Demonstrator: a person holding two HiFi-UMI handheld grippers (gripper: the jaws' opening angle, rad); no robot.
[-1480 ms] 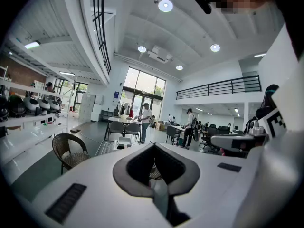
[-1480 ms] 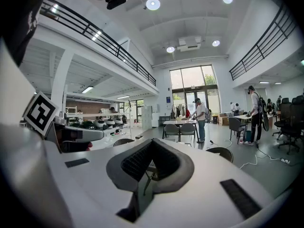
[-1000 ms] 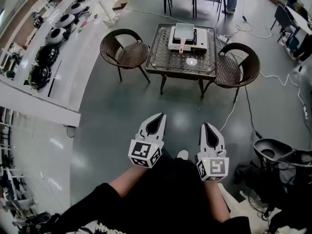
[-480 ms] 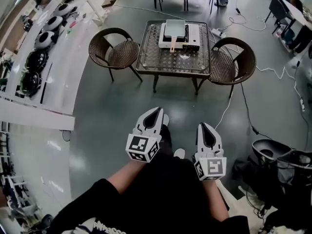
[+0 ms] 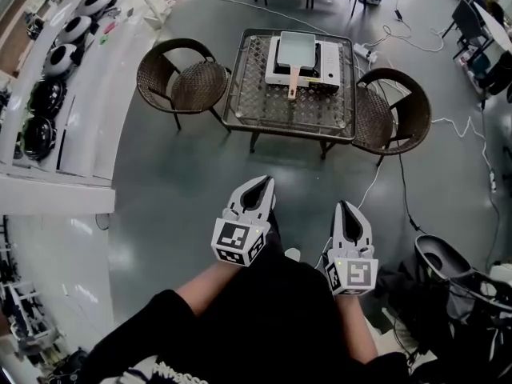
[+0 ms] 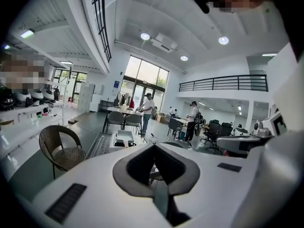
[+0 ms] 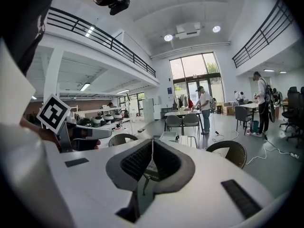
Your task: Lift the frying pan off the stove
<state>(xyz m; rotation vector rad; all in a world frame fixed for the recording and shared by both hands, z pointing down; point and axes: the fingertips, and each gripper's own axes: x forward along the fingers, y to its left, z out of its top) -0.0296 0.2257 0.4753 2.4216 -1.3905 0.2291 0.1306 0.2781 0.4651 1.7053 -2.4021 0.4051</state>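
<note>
The frying pan (image 5: 298,48) looks a little larger in the head view than a second ago, so I'm closing on it. It sits on the stove (image 5: 330,61) with its handle (image 5: 294,82) pointing my way, which I judge gives me something to grab. The stove rests on the counter (image 5: 272,110) between two wicker chairs (image 5: 182,78), well apart from me. The left tongs (image 5: 265,182) and right tongs (image 5: 346,206) are both pressed together on nothing and carried low at my waist, too far off to grasp yet.

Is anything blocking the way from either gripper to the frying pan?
Nothing visible. Bare floor separates left gripper and right gripper from the table; the frying pan sits on the stove, wicker chairs flanking at the sides.
</note>
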